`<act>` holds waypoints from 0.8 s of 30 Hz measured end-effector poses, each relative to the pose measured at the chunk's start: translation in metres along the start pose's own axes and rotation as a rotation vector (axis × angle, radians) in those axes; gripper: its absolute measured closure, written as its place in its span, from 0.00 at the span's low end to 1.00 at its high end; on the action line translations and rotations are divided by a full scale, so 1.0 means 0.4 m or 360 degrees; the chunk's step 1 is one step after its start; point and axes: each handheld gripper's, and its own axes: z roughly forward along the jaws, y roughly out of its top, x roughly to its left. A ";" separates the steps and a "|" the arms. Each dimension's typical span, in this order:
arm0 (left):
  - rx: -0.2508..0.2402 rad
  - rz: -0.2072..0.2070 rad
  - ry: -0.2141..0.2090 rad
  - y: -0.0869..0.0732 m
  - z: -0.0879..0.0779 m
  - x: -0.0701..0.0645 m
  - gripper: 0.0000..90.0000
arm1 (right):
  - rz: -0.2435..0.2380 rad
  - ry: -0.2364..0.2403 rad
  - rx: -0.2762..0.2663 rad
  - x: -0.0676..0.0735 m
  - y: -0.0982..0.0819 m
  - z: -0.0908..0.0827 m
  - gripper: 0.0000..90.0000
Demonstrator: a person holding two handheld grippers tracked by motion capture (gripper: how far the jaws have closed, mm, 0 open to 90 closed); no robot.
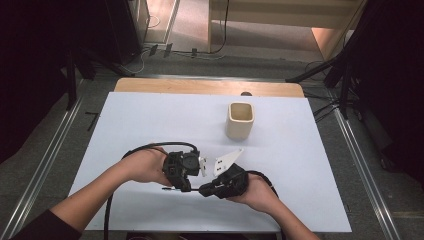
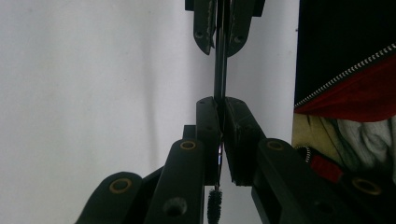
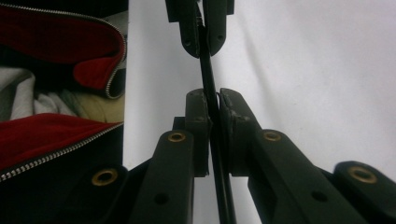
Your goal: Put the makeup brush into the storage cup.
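Over the white table (image 1: 150,120), both grippers, left (image 1: 192,175) and right (image 1: 202,190), clamp one thin black brush (image 2: 219,79) between them.

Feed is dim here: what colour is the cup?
Beige cup, clearest in the high view.

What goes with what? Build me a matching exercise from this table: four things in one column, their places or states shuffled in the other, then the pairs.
Things
1. beige cup
2. thin black rod
3. white sheet
4. wooden board

Places or states
a. clamped by the left gripper and the right gripper
b. shows beyond the sheet's far edge
c. stands upright, open end up, apart from the grippers
d. covers the table top

Pairs: 1-c, 2-a, 3-d, 4-b
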 end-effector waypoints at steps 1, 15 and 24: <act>-0.0004 0.0007 -0.0008 -0.001 0.000 -0.001 0.94 | -0.0007 0.0015 -0.0001 0.001 0.000 -0.001 0.95; -0.0226 -0.0125 -0.0039 -0.031 -0.023 0.024 0.60 | -0.0029 0.0026 0.0007 0.001 -0.002 -0.011 0.96; -0.0429 -0.0252 -0.0070 -0.065 -0.026 0.041 0.52 | 0.0025 0.0003 -0.0024 -0.007 -0.011 -0.032 0.96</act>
